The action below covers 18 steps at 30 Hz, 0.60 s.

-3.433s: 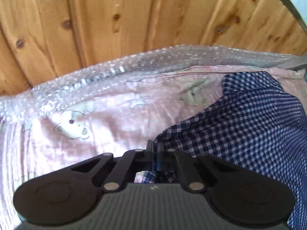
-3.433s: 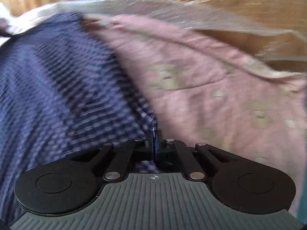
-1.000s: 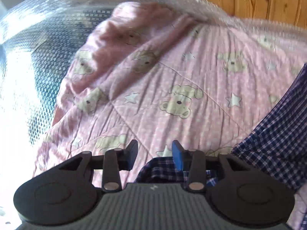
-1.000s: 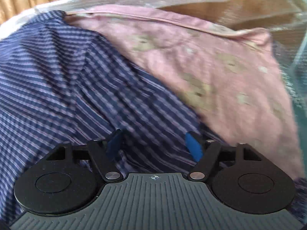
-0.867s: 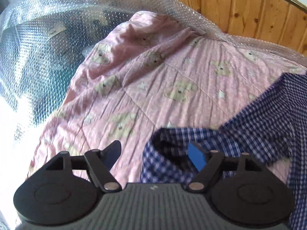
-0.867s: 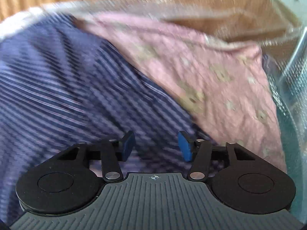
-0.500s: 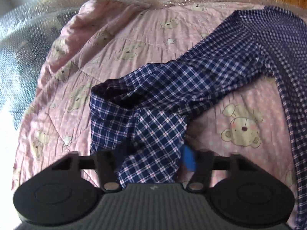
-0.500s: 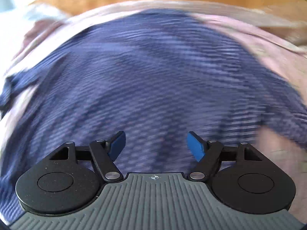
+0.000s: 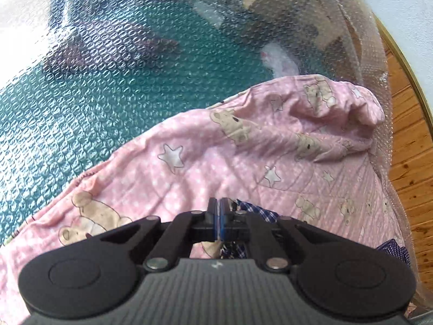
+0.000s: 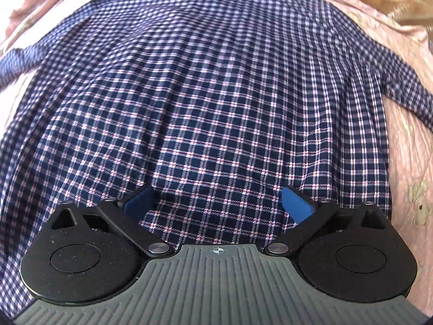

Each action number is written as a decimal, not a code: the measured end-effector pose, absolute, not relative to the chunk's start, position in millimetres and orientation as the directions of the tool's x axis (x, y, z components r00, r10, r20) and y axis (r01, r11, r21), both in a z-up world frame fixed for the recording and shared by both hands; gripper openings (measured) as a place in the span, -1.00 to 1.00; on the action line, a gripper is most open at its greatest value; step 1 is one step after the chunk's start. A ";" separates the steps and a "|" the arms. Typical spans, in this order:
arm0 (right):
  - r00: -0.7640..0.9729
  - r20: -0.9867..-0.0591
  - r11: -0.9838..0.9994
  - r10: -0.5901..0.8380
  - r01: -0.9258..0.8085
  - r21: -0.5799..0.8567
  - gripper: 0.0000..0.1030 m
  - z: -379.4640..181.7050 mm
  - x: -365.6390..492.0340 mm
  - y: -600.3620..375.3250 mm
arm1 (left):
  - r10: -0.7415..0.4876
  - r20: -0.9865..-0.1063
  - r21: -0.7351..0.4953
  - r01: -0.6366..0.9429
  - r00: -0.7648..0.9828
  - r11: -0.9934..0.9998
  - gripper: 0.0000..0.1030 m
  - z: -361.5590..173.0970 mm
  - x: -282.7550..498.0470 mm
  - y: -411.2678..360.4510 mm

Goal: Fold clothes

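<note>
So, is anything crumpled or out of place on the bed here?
Yes. The pink bear-print quilt is bunched at its far corner instead of lying flat. The plaid shirt on it lies fairly smooth, with slight wrinkles. The left tongs pinch shirt fabric; the right tongs are open.

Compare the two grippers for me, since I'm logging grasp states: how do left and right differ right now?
The left gripper has its jaws pressed together, pinching an edge of the checked shirt; the right gripper has its jaws spread wide and holds nothing. The left one points over the pink bear quilt; the right one hovers over the spread shirt. Both have black linkages and blue pads.
</note>
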State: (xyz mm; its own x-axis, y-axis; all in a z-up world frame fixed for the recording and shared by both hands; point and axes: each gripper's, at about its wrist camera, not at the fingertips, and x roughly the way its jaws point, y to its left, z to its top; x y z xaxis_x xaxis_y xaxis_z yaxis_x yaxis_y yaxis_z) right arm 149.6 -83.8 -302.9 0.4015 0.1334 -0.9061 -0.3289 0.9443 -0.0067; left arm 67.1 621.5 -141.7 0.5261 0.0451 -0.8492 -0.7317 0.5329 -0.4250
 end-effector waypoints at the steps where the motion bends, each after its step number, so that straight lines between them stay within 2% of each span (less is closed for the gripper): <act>1: 0.398 -0.907 0.944 0.140 -0.330 0.001 0.89 -301.7 149.7 -86.8 | 0.068 -0.850 -0.408 -0.734 0.523 0.543 -0.96 -137.0 63.6 624.5; 2: 0.407 -0.902 0.949 0.145 -0.317 0.010 0.79 -297.7 148.6 -92.6 | 0.092 -0.849 -0.391 -0.736 0.520 0.553 -0.96 -132.2 60.1 627.4; 3: 0.429 -0.892 0.959 0.146 -0.283 0.021 0.58 -292.1 146.8 -100.6 | 0.116 -0.848 -0.373 -0.739 0.517 0.562 -0.92 -127.4 56.6 630.3; 4: 0.447 -0.883 0.969 0.145 -0.243 0.036 0.44 -287.1 143.9 -109.7 | 0.130 -0.839 -0.351 -0.707 0.529 0.614 -0.80 -115.4 59.0 619.6; 6: 0.466 -0.875 0.985 0.130 -0.158 0.062 0.43 -279.5 135.4 -130.1 | 0.153 -0.816 -0.298 -0.634 0.557 0.713 -0.58 -91.1 64.0 597.6; 8: 0.475 -0.875 0.993 0.090 -0.115 0.040 0.33 -272.5 128.0 -145.4 | 0.065 -0.785 -0.305 -0.476 0.616 0.825 -0.40 -69.3 78.8 547.1; 10: 0.499 -0.865 0.997 0.060 -0.073 0.028 0.35 -260.5 118.1 -160.3 | -0.123 -0.789 -0.373 -0.310 0.602 0.875 -0.04 -71.9 88.0 479.0; 12: 0.522 -0.853 1.000 0.027 -0.014 0.023 0.44 -247.8 103.3 -176.7 | -0.306 -0.777 -0.446 -0.139 0.550 0.884 0.09 -74.7 97.1 410.7; 15: 0.523 -0.852 0.999 0.012 0.029 0.032 0.51 -242.9 73.4 -208.7 | -0.497 -0.766 -0.532 0.033 0.408 0.846 0.11 -88.4 94.7 316.6; 18: 0.475 -0.880 1.000 0.010 0.015 0.019 0.49 -248.6 31.3 -233.4 | -0.513 -0.803 -0.527 0.040 0.303 0.849 0.11 -112.3 66.6 259.4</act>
State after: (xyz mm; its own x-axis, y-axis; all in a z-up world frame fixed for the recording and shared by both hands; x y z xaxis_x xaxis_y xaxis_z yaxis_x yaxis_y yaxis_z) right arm 31.3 -233.4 -248.6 0.4746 0.0096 -0.8801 0.0151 0.9997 0.0190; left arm 66.6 259.4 -112.3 0.3026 -0.5130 -0.8033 0.0398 0.8489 -0.5271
